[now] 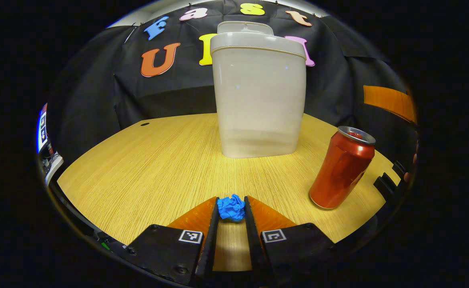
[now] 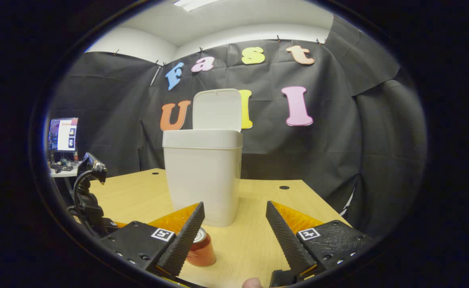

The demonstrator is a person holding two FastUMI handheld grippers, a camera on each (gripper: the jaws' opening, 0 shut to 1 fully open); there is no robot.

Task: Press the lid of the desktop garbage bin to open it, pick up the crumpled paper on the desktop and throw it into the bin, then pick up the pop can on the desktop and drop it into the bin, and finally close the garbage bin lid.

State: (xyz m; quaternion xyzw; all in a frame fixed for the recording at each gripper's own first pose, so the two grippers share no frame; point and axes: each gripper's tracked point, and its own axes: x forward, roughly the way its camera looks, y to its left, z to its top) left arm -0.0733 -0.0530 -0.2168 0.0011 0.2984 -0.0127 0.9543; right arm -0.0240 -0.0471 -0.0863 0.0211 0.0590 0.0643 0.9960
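Blue crumpled paper (image 1: pixel 231 208) sits pinched at your left gripper's (image 1: pixel 231 218) closed fingers' very tips and could slip out on the way to the open bin (image 1: pixel 259 100); your right gripper (image 2: pixel 234 224) hangs open.

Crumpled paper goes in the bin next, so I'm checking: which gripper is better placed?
Left: its fingers already flank the crumpled paper, facing the open bin. The right gripper hangs open above the table.

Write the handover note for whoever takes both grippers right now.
Left claw: shut on the crumpled paper, low over the table.
Right claw: open, empty, facing the bin.
Pop can: upright on the table, right of the bin in the left gripper view.
Done: bin lid is open; paper gripped.
Left: drop the paper in the bin, then pick up and drop in the can, then close the lid.
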